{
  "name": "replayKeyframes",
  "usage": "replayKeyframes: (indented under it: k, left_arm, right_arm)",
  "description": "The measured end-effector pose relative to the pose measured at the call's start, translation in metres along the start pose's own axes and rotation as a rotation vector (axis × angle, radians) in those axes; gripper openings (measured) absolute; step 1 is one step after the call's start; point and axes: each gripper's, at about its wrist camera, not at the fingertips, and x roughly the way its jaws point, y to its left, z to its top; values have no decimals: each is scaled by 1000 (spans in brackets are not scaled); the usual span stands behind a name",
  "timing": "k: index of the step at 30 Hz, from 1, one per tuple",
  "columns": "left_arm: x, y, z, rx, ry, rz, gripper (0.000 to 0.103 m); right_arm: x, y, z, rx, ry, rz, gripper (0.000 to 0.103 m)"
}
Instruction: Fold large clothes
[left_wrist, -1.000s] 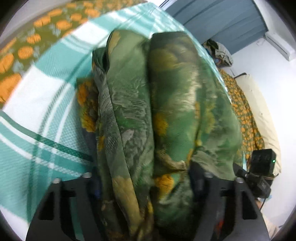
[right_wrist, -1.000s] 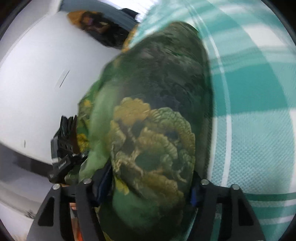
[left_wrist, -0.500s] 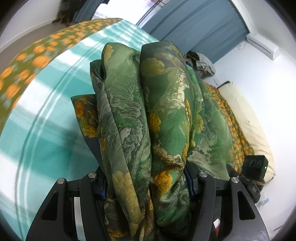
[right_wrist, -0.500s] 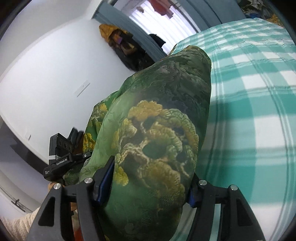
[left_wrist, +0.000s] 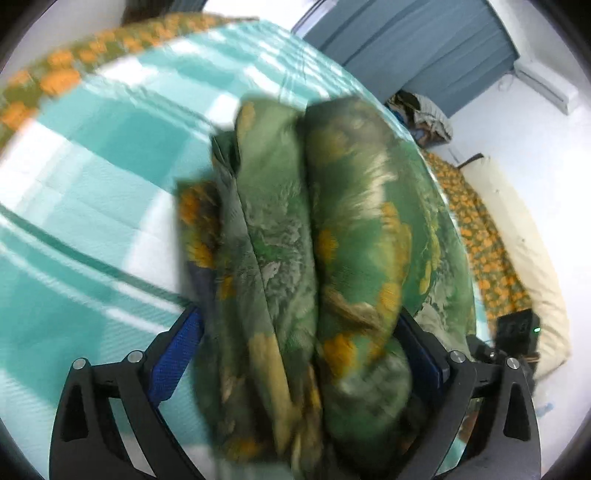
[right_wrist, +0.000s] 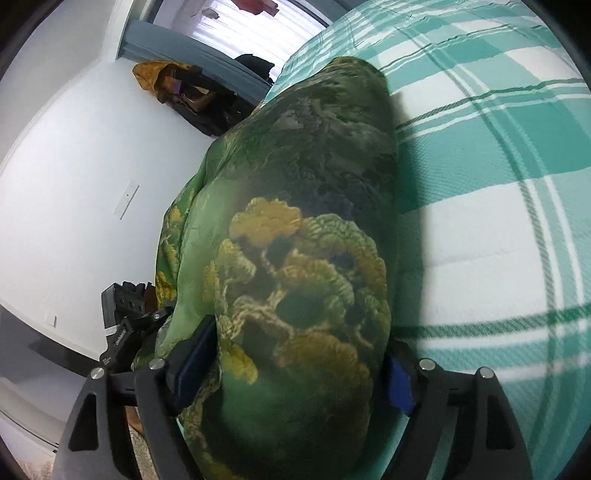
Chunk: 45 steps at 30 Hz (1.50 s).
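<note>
left claw (left_wrist: 299, 354): jaws just opened wide, folded green garment (left_wrist: 317, 236) between them, loose | right claw (right_wrist: 291, 365): same, opening | garment over checked bed (right_wrist: 498, 221), long axis straight ahead of both claws

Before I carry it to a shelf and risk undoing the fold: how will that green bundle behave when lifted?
The bundle is probably floppy: soft rounded folds bulge between the tool's fingers. Likely slippery, since the cloth looks sheeny. It may unfold if lifted from one end, as loose layers show at its left edge.
</note>
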Motion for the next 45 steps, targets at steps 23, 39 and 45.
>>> replayKeyframes:
  k: [23, 39, 45]
  left_arm:
    - [-133, -146, -147, 308, -208, 347, 103]
    - [-158, -194, -174, 347, -249, 486, 103]
    - [-164, -193, -174, 330, -252, 503, 103]
  right_arm:
    - [-135, 143, -135, -440, -262, -881, 83]
    - [-163, 156, -169, -454, -276, -829, 83]
    - [-163, 164, -172, -469, -279, -817, 83]
